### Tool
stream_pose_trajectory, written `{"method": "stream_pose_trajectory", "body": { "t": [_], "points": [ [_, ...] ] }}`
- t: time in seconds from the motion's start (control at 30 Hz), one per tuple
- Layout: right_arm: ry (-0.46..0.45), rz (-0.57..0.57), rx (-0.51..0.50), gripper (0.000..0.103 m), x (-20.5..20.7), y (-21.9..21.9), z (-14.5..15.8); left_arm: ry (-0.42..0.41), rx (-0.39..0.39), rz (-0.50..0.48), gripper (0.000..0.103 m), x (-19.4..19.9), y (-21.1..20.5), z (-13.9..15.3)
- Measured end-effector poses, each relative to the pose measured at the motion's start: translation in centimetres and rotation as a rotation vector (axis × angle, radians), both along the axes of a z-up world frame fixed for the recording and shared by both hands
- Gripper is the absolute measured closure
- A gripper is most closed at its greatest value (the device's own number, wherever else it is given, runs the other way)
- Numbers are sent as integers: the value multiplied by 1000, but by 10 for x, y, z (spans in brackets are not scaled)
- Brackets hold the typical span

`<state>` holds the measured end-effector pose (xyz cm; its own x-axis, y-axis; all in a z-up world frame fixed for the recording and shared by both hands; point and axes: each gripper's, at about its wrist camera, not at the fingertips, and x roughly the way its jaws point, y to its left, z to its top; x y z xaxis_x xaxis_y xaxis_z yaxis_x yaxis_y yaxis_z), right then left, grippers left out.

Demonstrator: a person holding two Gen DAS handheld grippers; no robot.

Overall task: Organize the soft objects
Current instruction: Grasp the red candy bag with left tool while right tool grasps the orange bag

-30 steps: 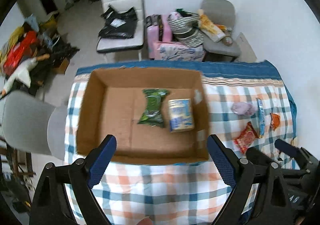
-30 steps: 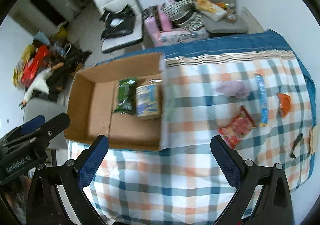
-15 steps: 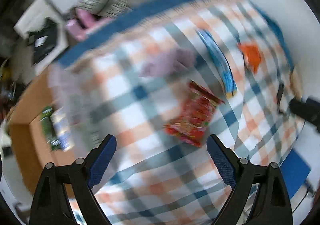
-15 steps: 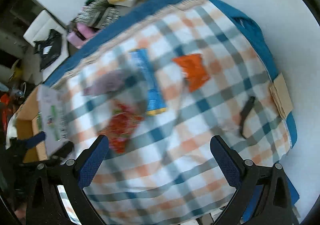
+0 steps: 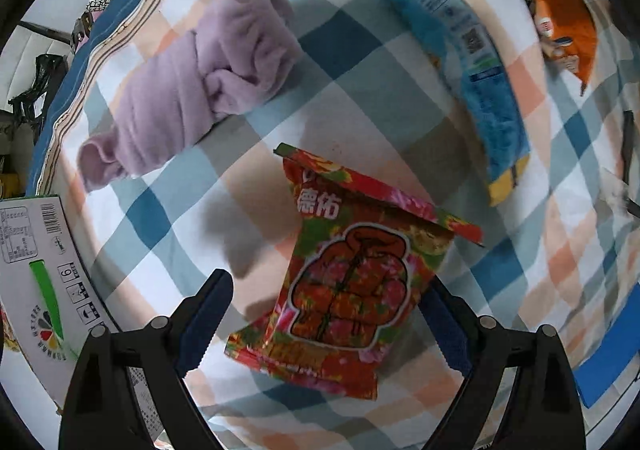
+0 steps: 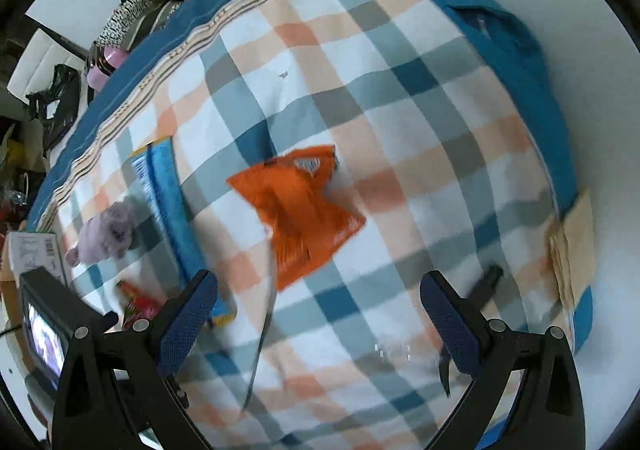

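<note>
Checked cloth (image 5: 168, 210) in blue, orange and white covers the table you are working over, and every loose item takes its place from the red packet at the middle of it. On the table's left edge sits the printed cardboard box (image 5: 36, 258), where the sorted things seem meant to go. Up and left of the red packet lies the lilac fleece bundle (image 5: 208, 78); up and right of it runs the long blue wrapper (image 5: 460, 50), with the orange pouch (image 6: 300, 210) beyond that. Your left gripper (image 5: 326, 314) is spread wide and grips nothing, its fingers straddling the red snack packet (image 5: 352, 290), which lies flat on the cloth. Your right gripper (image 6: 318, 316) is equally wide and empty, poised just short of the orange pouch. You look to be at the pick-up step: lower the left fingers around the packet's sides and close gently, since the crinkly bag may slip.
</note>
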<state>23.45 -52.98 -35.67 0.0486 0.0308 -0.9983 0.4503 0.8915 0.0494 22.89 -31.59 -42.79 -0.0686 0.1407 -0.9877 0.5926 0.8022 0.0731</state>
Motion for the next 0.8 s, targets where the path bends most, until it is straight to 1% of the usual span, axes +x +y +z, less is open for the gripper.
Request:
{"method": "stream_pose_trajectory", "body": {
  "t": [0.17, 0.3, 0.4, 0.47, 0.5, 0.53, 0.57, 0.6, 0.63, 0.7, 0.8],
  "points": [
    [44, 39, 16, 2, 27, 1, -26, 8, -4, -12, 11, -5, -2, -6],
    [70, 52, 33, 3, 40, 1, -41, 17, -16, -17, 16, -1, -1, -6],
    [91, 64, 36, 7, 46, 2, -52, 24, -33, -24, 24, -6, -1, -7],
    [107, 62, 40, 17, 49, 1, -58, 33, -44, -28, 32, -7, -8, -8],
    [115, 59, 45, 20, 51, 0, -61, 39, -50, -31, 37, -6, -12, -7],
    [122, 57, 46, 27, 52, -1, -64, 42, -52, -34, 42, -8, -13, -7],
    [129, 55, 42, 33, 52, -5, -67, 41, -52, -41, 43, -10, -17, -6],
    [139, 56, 34, 34, 53, -8, -70, 37, -52, -47, 48, -12, -21, -4],
    [141, 57, 36, 34, 54, -10, -72, 35, -54, -48, 49, -14, -22, -3],
    [143, 56, 32, 37, 56, -12, -74, 33, -54, -47, 52, -16, -25, -1],
    [147, 80, 11, 44, 59, -8, -73, 30, -64, -28, 54, -19, -21, 2]
  ]
}}
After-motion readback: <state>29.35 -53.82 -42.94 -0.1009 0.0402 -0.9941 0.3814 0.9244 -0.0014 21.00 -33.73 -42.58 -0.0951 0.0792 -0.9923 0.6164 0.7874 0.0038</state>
